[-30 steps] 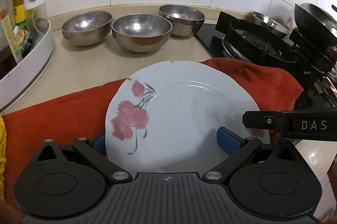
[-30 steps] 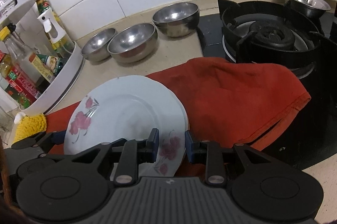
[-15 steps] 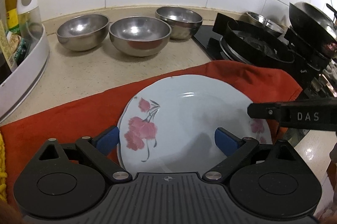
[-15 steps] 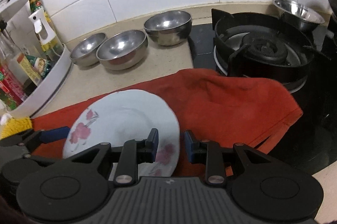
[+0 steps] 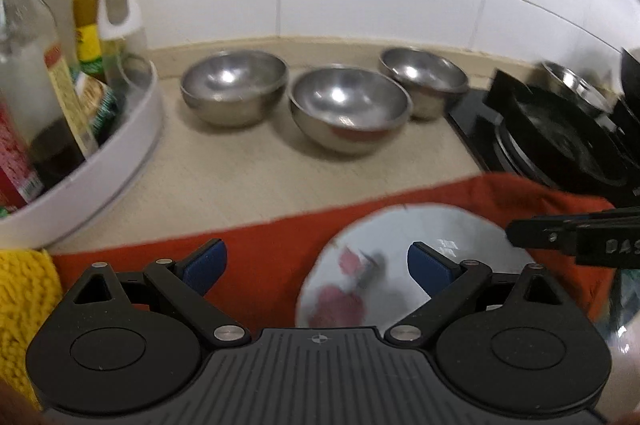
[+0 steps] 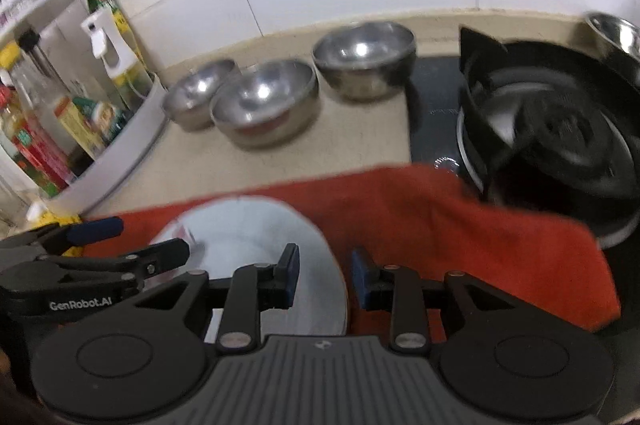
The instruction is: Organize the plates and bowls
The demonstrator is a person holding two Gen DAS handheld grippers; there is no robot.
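Note:
A pale blue plate (image 6: 248,237) with pink flowers sits over the red cloth (image 6: 440,225). My right gripper (image 6: 326,275) is shut on its right rim, one pad inside the plate and the other just outside. In the left wrist view the plate (image 5: 380,245) lies low and to the right, with a finger (image 5: 560,237) of the right gripper above its far right edge. My left gripper (image 5: 316,263) is open wide over the cloth, and only its right fingertip overlaps the plate. Three steel bowls (image 5: 234,87) (image 5: 350,107) (image 5: 426,81) stand in a row at the wall.
A white round rack (image 5: 120,145) of bottles stands at the left. The black gas stove (image 5: 560,141) is at the right, with a fourth steel bowl (image 5: 576,81) behind it. A yellow knitted cloth (image 5: 20,297) lies at the near left. Bare counter (image 5: 240,185) lies between the cloth and the bowls.
My left gripper has swung left off the plate, which was centred between its fingers and now sits by the right one. The plate has kept its place in the right gripper while the background shifted.

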